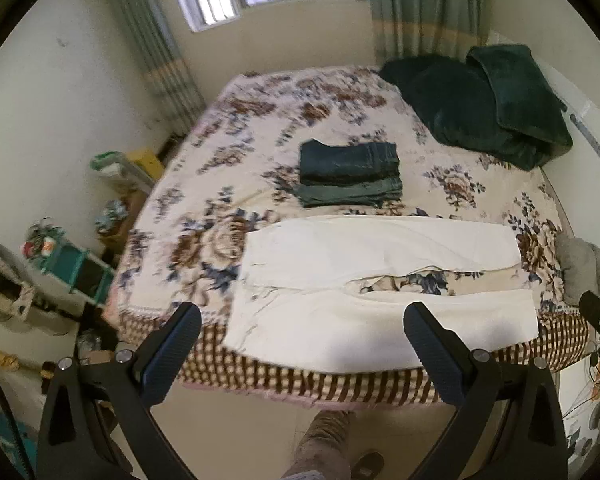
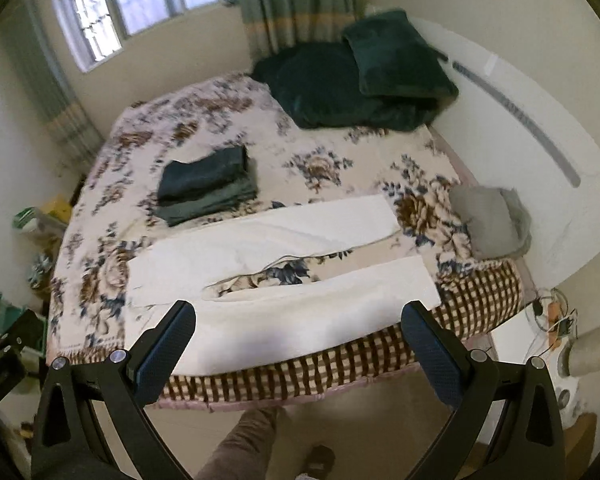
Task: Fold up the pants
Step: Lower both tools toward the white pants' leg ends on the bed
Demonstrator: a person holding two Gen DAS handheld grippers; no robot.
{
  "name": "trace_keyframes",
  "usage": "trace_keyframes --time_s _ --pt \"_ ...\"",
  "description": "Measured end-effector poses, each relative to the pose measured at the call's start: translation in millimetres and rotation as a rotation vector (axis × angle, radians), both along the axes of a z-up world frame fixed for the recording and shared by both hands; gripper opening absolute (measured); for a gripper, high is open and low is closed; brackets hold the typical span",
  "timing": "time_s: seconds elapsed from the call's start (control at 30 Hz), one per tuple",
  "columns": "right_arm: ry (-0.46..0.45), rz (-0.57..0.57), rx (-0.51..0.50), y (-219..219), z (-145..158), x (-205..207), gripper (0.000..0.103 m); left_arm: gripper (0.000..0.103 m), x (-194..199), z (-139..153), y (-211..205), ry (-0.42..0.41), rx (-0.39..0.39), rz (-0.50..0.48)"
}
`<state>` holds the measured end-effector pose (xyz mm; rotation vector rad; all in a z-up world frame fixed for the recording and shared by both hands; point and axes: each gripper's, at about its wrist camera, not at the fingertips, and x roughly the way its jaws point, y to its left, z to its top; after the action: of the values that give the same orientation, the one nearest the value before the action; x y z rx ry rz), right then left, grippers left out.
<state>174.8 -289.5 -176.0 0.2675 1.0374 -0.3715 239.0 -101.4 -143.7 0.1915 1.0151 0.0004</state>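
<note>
White pants [image 1: 340, 276] lie spread flat along the near edge of the bed, waist to the left, both legs running right with a gap between them; in the right wrist view the white pants [image 2: 260, 272] lie the same way. My left gripper [image 1: 302, 316] hovers open above the near leg, holding nothing. My right gripper [image 2: 300, 316] is likewise open and empty, above the near leg at the bed edge. A stack of folded dark pants [image 1: 350, 174] sits mid-bed behind them, and the dark stack [image 2: 208, 188] also shows in the right wrist view.
The bed [image 1: 228, 184] has a floral cover with a checked border. A dark green blanket [image 1: 480, 108] lies at the far right, a grey folded cloth [image 2: 492, 224] at the right edge. Clutter and shelves [image 1: 72, 268] stand left of the bed. A person's leg [image 1: 324, 444] is below.
</note>
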Motion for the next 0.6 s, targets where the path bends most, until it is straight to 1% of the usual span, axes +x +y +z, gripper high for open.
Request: trace_keyframes --time_s 0.1,0.17,0.23,0.27,0.3,0.4,0.43,0.5,0.53,0.57,0.6 --pt "0.043 -0.034 0.010 -31 -38 47 0.103 0.103 55 -37 -11 0.062 -0.005 -0.037" --pt "0.069 -0.039 0.013 -43 -70 89 0.103 0.103 95 -70 -20 0.104 0.002 -0.056" --pt "0.128 -0.034 0.002 -60 -110 132 0.103 0.103 128 -103 -31 0.144 0.009 -0.082" --pt "0.155 -0.016 0.000 -64 -133 158 0.103 0.103 146 -123 -40 0.161 0.028 -0.100" --pt "0.179 0.009 -0.016 -68 -157 187 0.103 0.103 169 -148 -51 0.179 0.063 -0.130" --pt "0.235 0.084 -0.063 -75 -216 253 0.103 0.103 216 -203 -75 0.213 0.145 -0.193" --pt "0.268 0.126 -0.078 -77 -244 283 0.103 0.103 233 -223 -85 0.220 0.176 -0.217" --pt "0.303 0.176 -0.083 -79 -280 322 0.103 0.103 259 -254 -97 0.232 0.222 -0.251" --pt "0.328 0.216 -0.090 -81 -307 349 0.103 0.103 273 -272 -104 0.240 0.245 -0.275" --pt "0.346 0.251 -0.105 -82 -327 369 0.103 0.103 282 -284 -106 0.244 0.255 -0.291" --pt "0.362 0.278 -0.110 -81 -340 378 0.103 0.103 292 -300 -111 0.252 0.282 -0.309"
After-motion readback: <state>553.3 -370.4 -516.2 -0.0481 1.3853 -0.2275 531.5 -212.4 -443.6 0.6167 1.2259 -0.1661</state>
